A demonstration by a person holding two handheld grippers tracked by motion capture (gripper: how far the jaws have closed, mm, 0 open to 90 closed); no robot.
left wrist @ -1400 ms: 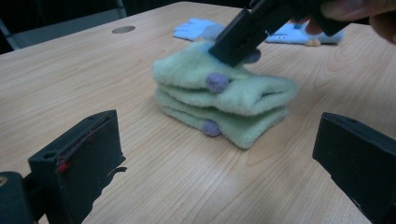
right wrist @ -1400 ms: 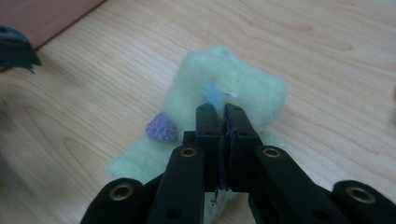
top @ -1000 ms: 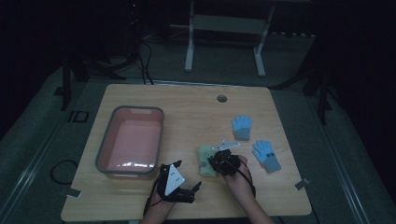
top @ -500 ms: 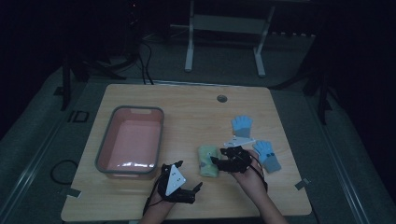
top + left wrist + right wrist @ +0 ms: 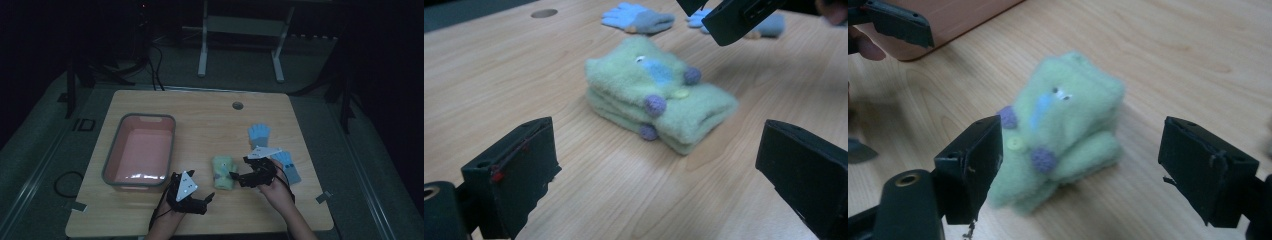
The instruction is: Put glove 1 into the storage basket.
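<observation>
Nearest me, by the front edge of the bench (image 5: 150, 227), my left tongs (image 5: 206, 201) hover released, jaws wide and level with nothing between them, aimed at the folded green gloves (image 5: 223, 172). My right tongs (image 5: 235, 176) sit just right of that bundle; their jaws have just been opening and now stand wide on either side of it, pads clear of the fleece (image 5: 1063, 130). I judge the folding step finished and the bundle freshly let go.

The bundle lies on the front half of the bench, between the pink tub (image 5: 140, 150) toward the left edge and the blue gloves (image 5: 259, 134) toward the right edge. Its long axis runs front to back, cuffs stacked, the face with purple dots upward (image 5: 659, 97).

Next, I expect one pair of tongs must close across the short width of the stack, low enough to catch both layers, then carry it left to the tub. A second blue glove (image 5: 289, 167) lies nearer the right edge.
</observation>
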